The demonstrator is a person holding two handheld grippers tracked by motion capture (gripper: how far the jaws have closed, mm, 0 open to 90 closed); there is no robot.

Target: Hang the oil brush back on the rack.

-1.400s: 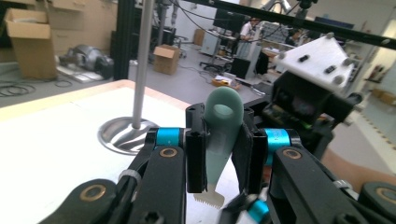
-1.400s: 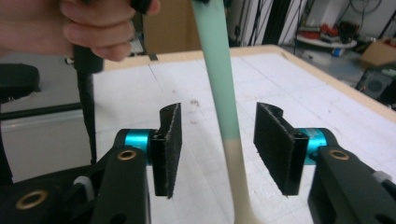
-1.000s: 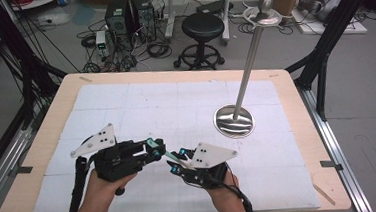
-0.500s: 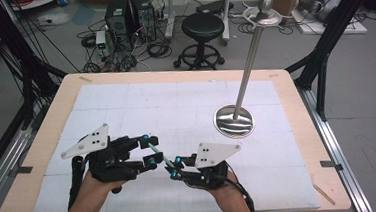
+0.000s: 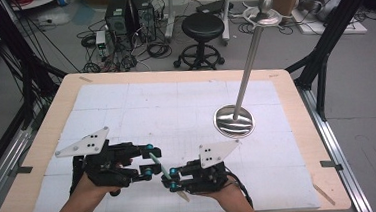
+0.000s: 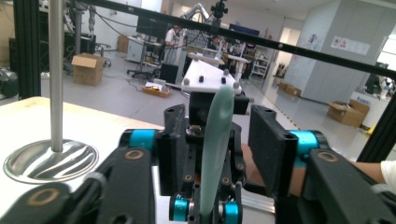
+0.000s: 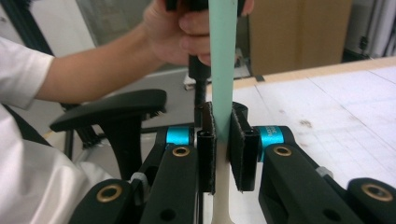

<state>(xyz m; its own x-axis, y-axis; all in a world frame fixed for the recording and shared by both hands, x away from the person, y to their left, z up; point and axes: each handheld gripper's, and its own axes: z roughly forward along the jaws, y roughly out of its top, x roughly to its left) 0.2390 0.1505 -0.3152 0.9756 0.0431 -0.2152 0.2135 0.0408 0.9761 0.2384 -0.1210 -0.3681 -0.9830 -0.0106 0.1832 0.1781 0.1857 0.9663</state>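
Now the right gripper, near the tabletop's front edge, is clamping a pale-green spatula; the left gripper, having pulled back, is straddling it wide open; seemingly a handover.

On your worktop you have one metal stand, one pale green strip, and two claws: left, right.

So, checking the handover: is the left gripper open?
Open: left gripper jaws stand wide apart around the green stick, untouched.
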